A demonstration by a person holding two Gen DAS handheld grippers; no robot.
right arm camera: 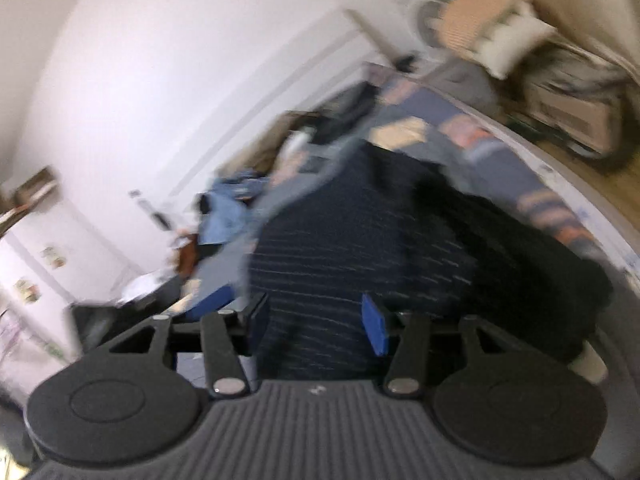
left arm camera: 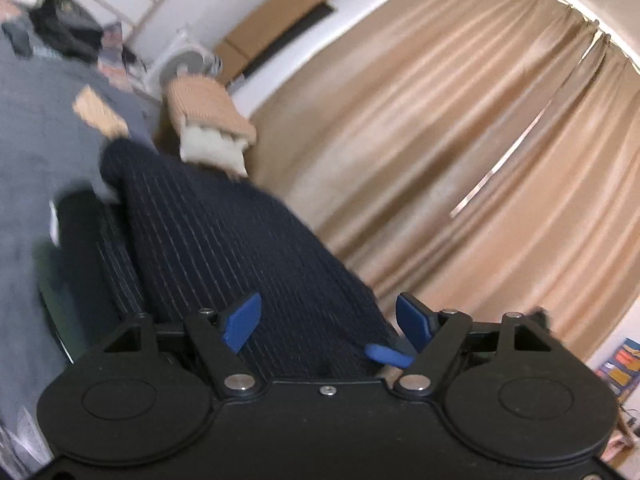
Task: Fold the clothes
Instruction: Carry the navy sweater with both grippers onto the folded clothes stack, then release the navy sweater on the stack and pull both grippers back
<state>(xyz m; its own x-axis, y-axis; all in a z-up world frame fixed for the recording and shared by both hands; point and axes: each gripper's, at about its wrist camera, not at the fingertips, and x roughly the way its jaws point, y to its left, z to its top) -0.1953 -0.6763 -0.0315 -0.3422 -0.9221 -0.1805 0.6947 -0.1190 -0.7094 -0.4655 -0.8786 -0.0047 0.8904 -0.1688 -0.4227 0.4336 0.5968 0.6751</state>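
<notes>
While blurred, striped garment [left arm camera: 224, 232] spans left gripper [left arm camera: 328, 322].

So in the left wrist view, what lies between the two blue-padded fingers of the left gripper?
The dark navy pinstriped garment fills the gap of the left gripper in the left wrist view; its fingers stand apart, with nothing else between them.

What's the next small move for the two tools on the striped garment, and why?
Probably close both tools first. The left tool and right tool each have their blue pads standing apart, with the dark pinstriped garment running between them, so neither grips it. The garment lies bunched on the grey bed cover; both views are blurred, so the exact edges are unclear.
</notes>
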